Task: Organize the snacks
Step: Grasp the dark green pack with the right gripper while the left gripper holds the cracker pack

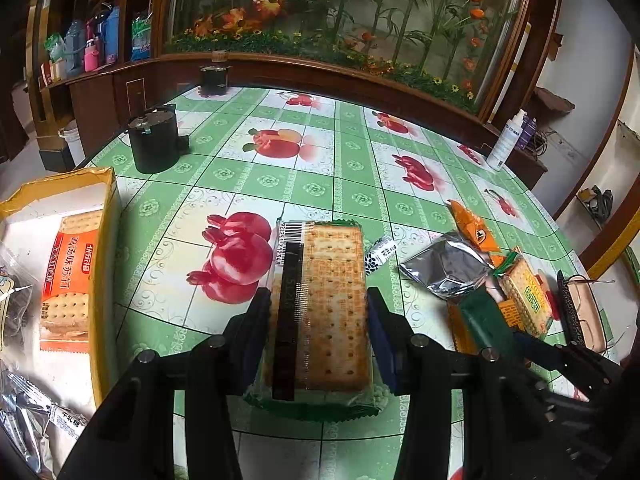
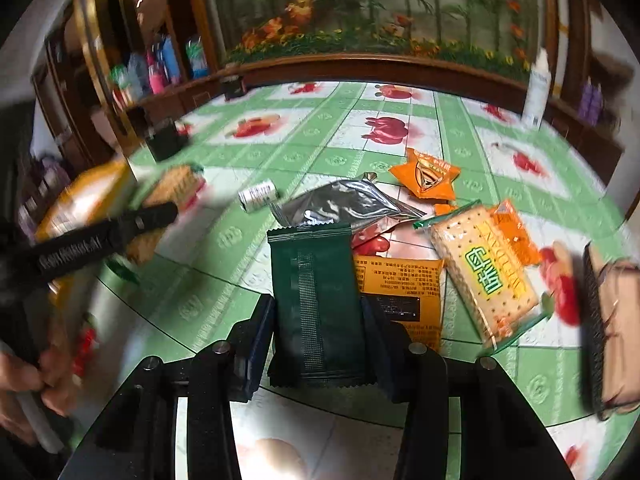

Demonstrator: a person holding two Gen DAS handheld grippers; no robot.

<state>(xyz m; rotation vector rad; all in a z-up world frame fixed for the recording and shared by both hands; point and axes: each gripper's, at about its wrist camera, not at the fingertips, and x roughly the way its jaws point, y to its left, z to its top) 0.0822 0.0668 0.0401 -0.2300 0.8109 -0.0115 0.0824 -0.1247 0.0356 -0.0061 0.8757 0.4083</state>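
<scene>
My left gripper (image 1: 320, 312) is shut on a long soda-cracker packet (image 1: 332, 304) with green ends, its underside with the barcode facing up, just above the tablecloth. To its left stands a yellow cardboard box (image 1: 105, 240) that holds an orange cracker packet (image 1: 68, 280) and other wrapped snacks. My right gripper (image 2: 320, 328) is shut on a dark green packet (image 2: 316, 300), with a pad against each long side. Loose snacks lie around it: a silver pouch (image 2: 348, 204), an orange packet (image 2: 428, 176), a cracker packet with a green label (image 2: 484, 276) and a yellow packet (image 2: 400, 284).
A small white wrapped roll (image 1: 378, 256) lies between the two grippers. A brown item with a black edge (image 2: 608, 328) sits at the far right. Two black pots (image 1: 154, 140) stand at the table's far left, a white spray bottle (image 1: 506, 144) at its far right edge.
</scene>
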